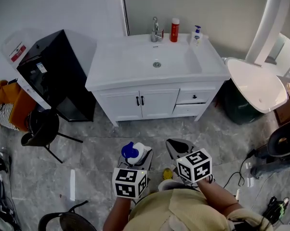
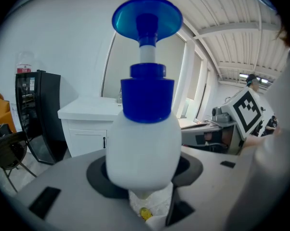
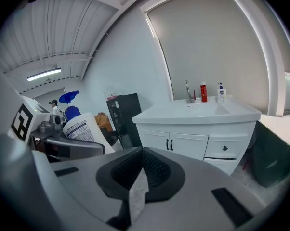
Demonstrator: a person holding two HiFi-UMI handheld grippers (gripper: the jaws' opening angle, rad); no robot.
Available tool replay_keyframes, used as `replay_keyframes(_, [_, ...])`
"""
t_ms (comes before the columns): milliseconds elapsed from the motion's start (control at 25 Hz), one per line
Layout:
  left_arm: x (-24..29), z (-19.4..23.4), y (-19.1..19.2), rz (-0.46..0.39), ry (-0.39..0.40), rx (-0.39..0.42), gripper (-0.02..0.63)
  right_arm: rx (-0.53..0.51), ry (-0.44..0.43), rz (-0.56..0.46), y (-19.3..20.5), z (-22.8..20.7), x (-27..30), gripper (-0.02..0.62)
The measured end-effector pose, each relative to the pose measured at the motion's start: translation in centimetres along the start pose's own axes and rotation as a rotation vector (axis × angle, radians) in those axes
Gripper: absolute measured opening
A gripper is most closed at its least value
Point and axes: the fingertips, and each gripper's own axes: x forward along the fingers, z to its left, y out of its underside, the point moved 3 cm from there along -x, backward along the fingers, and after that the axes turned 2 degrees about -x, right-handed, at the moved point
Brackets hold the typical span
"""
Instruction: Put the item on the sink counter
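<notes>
Pump bottle (image 2: 142, 148) pinched upright in left gripper (image 1: 138, 161), well short of sink counter (image 1: 116, 61).
Stands white-bodied and blue-capped between wide-set jaws pressing on its sides, out over the floor (image 1: 111, 143) in front of the cabinet doors (image 1: 140, 102). Reads as the carry step, with the set-down not yet done. Calls next for a forward reach and a lift over the counter's front edge, then a landing on the bare stretch left of the basin (image 1: 157, 61), clear of faucet (image 1: 155, 30), red bottle (image 1: 175, 30) and soap dispenser (image 1: 197, 34) along the back. Leaves right gripper (image 3: 141, 170) idle alongside, jaws pressed together on nothing. Offers open floor straight ahead; hemmed by black cabinet (image 1: 53, 71) and chair (image 1: 41, 126) at left, white curved fixture (image 1: 256, 83) and dark bin (image 1: 239, 105) at right.
</notes>
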Motion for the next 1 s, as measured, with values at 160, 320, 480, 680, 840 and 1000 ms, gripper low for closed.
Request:
replay_keyframes(160, [2.0, -0.1, -1.2, 0.004, -0.011, -0.001, 0.232, 0.01, -0.007, -0.002, -0.8, -2.3, 0.5, 0.025])
replay_keyframes(320, [3.9, -0.4, -2.5, 0.01, -0.02, 0.009, 0.232, 0.018, -0.008, -0.005, -1.5, -4.5, 0.9, 0.025])
replay_keyframes(480, [5.5, -0.8, -3.7, 0.008, -0.029, 0.012, 0.232, 0.005, -0.014, 0.0, -2.2, -6.2, 1.3, 0.025])
replay_keyframes(680, [7.5, -0.9, -4.8, -0.002, -0.055, 0.008, 0.232, -0.013, -0.032, 0.008, -2.8, -8.3, 2.2, 0.025])
replay_keyframes(840, [8.6, -0.6, -5.0, -0.001, -0.082, -0.012, 0.232, -0.038, -0.037, 0.02, -2.7, -9.6, 2.8, 0.025])
replay_keyframes(1000, [9.1, 0.0, -5.2, -0.003, -0.103, -0.02, 0.232, -0.037, -0.044, 0.025, -2.7, -10.2, 3.5, 0.025])
